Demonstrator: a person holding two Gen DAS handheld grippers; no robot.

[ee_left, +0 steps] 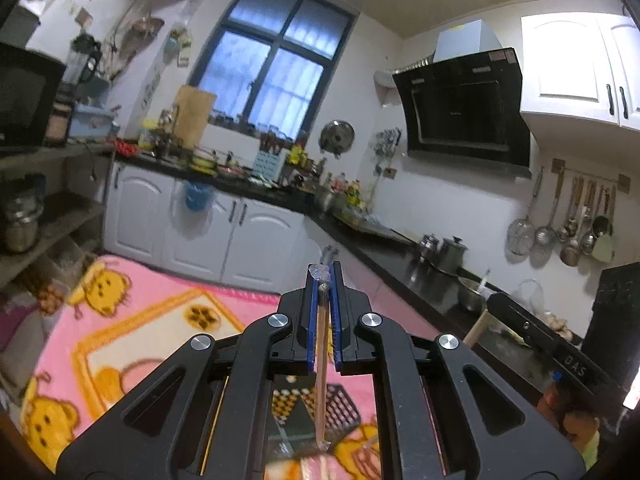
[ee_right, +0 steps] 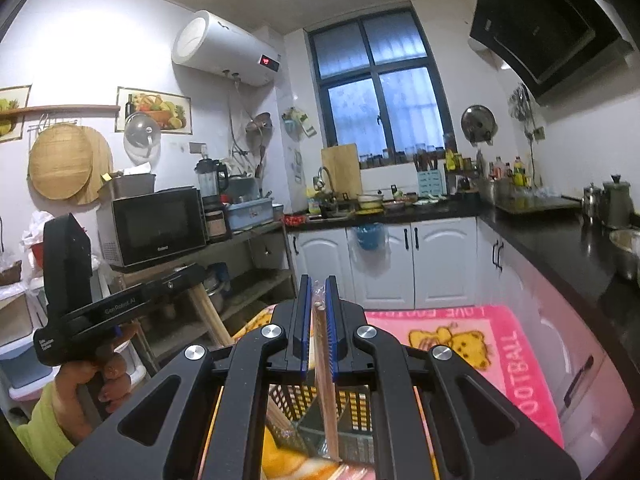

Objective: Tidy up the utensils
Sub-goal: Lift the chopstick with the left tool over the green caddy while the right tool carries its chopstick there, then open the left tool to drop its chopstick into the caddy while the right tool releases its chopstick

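Observation:
My left gripper is shut on a pair of wooden chopsticks in a clear sleeve, held upright. Their lower end hangs over a black mesh utensil basket on the pink blanket. My right gripper is shut on another sleeved pair of wooden chopsticks, upright too, over the same basket. More chopsticks lean inside the basket. The left gripper's body and the hand holding it show at the left of the right wrist view.
The pink cartoon blanket lies below both grippers. A black counter with pots runs along the right. White cabinets stand under the window. A shelf with a microwave stands at the left.

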